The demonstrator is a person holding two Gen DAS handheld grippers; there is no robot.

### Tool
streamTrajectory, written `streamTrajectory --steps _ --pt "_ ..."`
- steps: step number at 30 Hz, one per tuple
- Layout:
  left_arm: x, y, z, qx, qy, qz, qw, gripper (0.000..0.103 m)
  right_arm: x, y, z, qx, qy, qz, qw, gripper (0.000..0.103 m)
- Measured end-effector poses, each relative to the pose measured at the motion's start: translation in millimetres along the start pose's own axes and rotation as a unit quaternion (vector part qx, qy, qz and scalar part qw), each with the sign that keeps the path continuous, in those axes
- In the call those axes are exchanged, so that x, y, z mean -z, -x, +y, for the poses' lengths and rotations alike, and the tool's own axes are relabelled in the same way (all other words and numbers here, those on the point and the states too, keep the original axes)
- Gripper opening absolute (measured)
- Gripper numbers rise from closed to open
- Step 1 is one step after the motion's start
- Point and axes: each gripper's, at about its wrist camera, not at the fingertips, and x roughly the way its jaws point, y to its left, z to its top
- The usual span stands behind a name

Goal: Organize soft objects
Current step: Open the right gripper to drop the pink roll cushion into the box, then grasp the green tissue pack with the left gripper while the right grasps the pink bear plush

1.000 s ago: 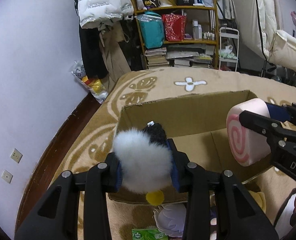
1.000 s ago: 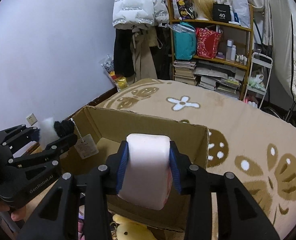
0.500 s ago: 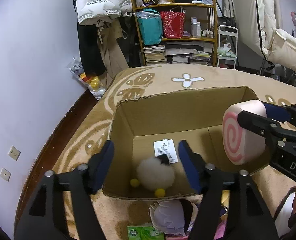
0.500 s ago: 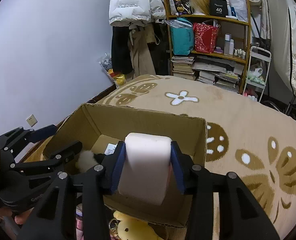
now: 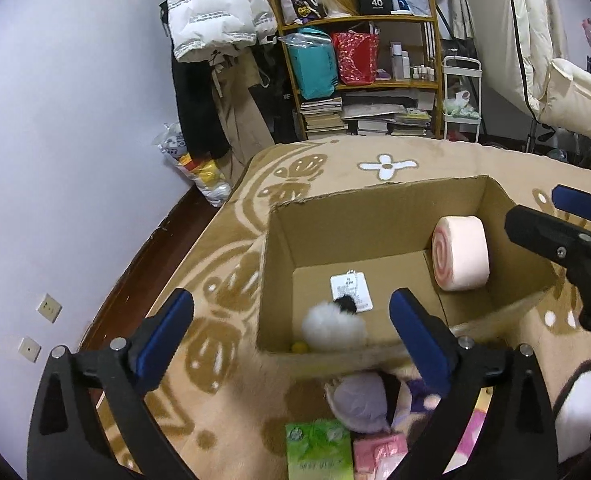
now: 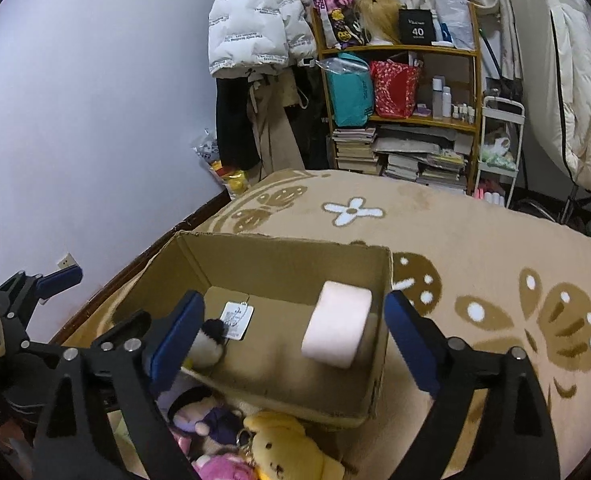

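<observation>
An open cardboard box (image 5: 375, 216) (image 6: 275, 256) stands on a beige patterned blanket. Inside it, near the front wall, lies a white fluffy plush (image 5: 333, 326) (image 6: 207, 344) with a black head, yellow feet and a paper tag. A pink swirl-roll cushion (image 5: 461, 254) (image 6: 337, 328) sits at the box's right side. My left gripper (image 5: 291, 304) hovers above the box's near edge with its jaws opening wide, its pads touching nothing. Over the right half of the box my right gripper (image 6: 295, 300) is also opening, and its pads are clear of the roll.
Several plush toys lie heaped in front of the box: a purple-haired doll (image 5: 359, 400), a yellow bear (image 6: 291, 448), a pink toy (image 6: 223, 468). A green tissue pack (image 5: 319, 452) lies beside them. A crowded wooden shelf (image 5: 359, 80) and hanging coats stand behind; a wall runs along the left.
Both grippers went from shut to wide open. The white plush dropped from the left one into the box, then the pink roll dropped from the right. Both grippers drew back slightly.
</observation>
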Motion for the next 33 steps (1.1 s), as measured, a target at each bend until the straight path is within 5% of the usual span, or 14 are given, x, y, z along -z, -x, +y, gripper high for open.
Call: streamTrajectory --steps 20,33 --pt "61 55 36 -0.018 0.038 0.066 0.9969 0.1 46 59 33 0.007 0.0 0.042 0.999 0.103" --pt "92 38 35 -0.008 0.042 0.128 0.9909 0.1 85 49 55 0.022 0.011 0.099 0.995 0.103"
